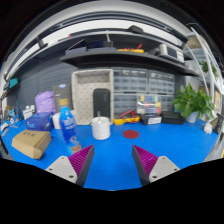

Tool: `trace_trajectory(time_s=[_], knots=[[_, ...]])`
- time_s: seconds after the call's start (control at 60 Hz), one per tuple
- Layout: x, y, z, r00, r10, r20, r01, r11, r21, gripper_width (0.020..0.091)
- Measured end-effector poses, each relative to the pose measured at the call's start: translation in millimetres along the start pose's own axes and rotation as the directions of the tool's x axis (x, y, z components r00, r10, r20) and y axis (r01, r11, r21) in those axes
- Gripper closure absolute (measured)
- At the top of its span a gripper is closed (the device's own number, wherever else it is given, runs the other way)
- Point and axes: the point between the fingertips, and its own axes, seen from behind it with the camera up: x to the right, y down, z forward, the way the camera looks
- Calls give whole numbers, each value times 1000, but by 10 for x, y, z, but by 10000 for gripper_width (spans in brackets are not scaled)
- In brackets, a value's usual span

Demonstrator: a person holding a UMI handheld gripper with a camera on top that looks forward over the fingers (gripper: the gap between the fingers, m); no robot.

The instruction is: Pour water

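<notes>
Here the shelf point(120, 50) items overhead are too small to name, and the clutter beside the water bottle point(67, 123) is hard to read. The fingers point(114, 162) hang apart, gripping nothing, over a blue surface point(150, 140). Bottle and white cup point(100, 128) stand beyond them; a potted plant point(192, 102) sits farther right

the table point(150, 140) is bright blue. the gripper point(113, 162) has pale grey fingers with magenta pads point(82, 157) ridged in fine stripes. left of centre, the bottle point(67, 125) is clear with a blue label and cap; the cup point(100, 128) beside it is white. far left sits a tan box point(31, 144). at right, the plant point(192, 101) is green. a red disc point(130, 132) lies mid-frame.
</notes>
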Motion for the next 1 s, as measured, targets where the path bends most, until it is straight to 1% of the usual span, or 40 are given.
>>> trace_trajectory(time_s=[0.15, 0.283, 0.417, 0.617, 0.717, 0.8, 0.833, 0.867, 0.9, 0.917, 0.95, 0.967, 0.983, 1.0], knots=[[-769, 132, 176, 994, -28, 101, 30, 999, -24, 321], [-1201, 106, 384, 989, -34, 145, 38, 999, -24, 323], [-1456, 32, 678, 988, -35, 153, 37, 999, -11, 325], [-1626, -91, 1157, 991, -48, 127, 48, 999, 6, 323], [-1692, -135, 1345, 992, -46, 121, 44, 999, 18, 335], [-1777, -163, 1444, 990, -36, 139, 32, 999, 35, 400], [-1803, -177, 1476, 989, -22, 149, 16, 999, 41, 471], [-1773, -200, 1505, 990, -30, 141, 23, 998, 52, 590], [-1762, -186, 1528, 990, -46, 136, 40, 998, 46, 590], [-1759, -190, 1534, 989, -48, 138, 41, 998, 49, 606], [-1769, -184, 1539, 988, -50, 146, 43, 998, 50, 615], [-1767, -185, 1544, 988, -52, 147, 44, 998, 52, 638], [-1765, -188, 1547, 988, -54, 146, 47, 997, 55, 639], [-1763, -191, 1548, 988, -56, 146, 48, 997, 57, 663]])
